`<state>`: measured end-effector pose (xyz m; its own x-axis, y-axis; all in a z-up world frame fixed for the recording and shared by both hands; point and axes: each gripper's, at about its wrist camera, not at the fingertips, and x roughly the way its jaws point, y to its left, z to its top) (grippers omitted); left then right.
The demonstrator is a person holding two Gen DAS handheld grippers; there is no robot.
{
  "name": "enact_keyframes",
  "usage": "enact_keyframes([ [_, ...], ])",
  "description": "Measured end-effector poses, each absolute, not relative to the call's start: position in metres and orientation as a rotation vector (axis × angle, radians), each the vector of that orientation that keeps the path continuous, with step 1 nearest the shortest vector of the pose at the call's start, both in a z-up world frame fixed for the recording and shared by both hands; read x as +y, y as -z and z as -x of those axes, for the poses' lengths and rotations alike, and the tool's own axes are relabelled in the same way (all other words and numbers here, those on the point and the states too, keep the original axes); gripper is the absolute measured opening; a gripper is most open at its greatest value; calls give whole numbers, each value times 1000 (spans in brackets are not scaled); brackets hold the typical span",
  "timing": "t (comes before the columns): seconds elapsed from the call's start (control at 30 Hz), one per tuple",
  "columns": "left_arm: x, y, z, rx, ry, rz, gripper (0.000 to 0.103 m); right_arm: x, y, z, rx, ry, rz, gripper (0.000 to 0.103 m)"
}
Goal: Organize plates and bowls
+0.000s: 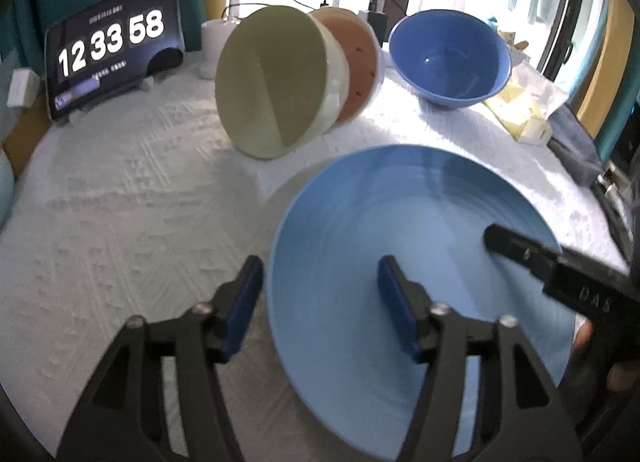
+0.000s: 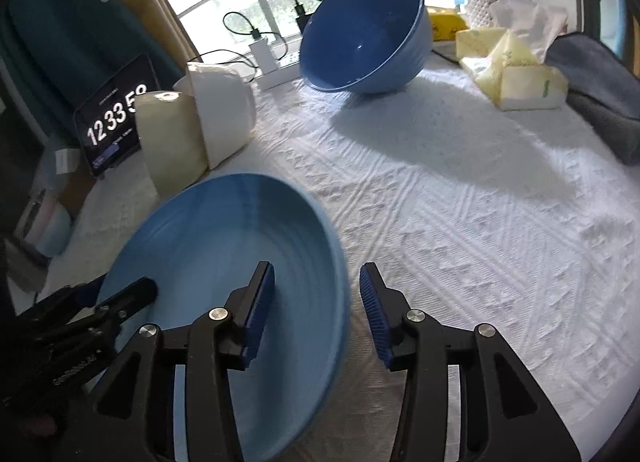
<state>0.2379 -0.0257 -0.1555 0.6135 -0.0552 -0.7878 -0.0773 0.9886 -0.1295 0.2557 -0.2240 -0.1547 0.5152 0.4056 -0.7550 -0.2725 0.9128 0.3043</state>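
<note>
Nearest you, the light blue plate lies on the white cloth, with both tools straddling its rim from opposite sides. That placement reads as a two-sided carry or set-down of a wide, shallow dish that one tool alone would tip.

Your left gripper stands parted across the plate's nine o'clock edge: one pad outside on the cloth side, one inside over the dish floor. Neither pad presses the rim, so the plate is released, not clamped.

Your right gripper stands likewise parted over the three o'clock edge, one pad inside, one outside, with a visible gap to the rim on the outer side. Released also. (Motion blur softens the rim, so contact at the inner pad cannot be ruled out.)

Farther off, at about eleven o'clock from the plate, a green bowl and an orange bowl lean nested on their sides. At one o'clock a dark blue bowl sits tilted. A clock tablet stands at the far ten o'clock edge.
</note>
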Motion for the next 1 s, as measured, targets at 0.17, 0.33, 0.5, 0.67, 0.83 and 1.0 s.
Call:
enact_keyframes([
  [0.17,-10,163,-245,943,40,290,70,-216,156,-254,949,-401,-161,57],
  [0.33,-20,161,-241,919,75,246,67,-216,155,-255,952,-394,-162,57],
  [0.5,-11,161,-240,919,91,269,58,-215,154,-254,955,-373,-169,56],
  [0.67,-6,162,-238,922,107,282,57,-212,151,-251,952,-362,-158,55],
  [0.83,1,162,-232,920,107,297,57,-206,148,-248,951,-363,-142,55],
  [1.0,14,160,-223,912,92,312,57,-194,145,-245,951,-377,-122,55],
])
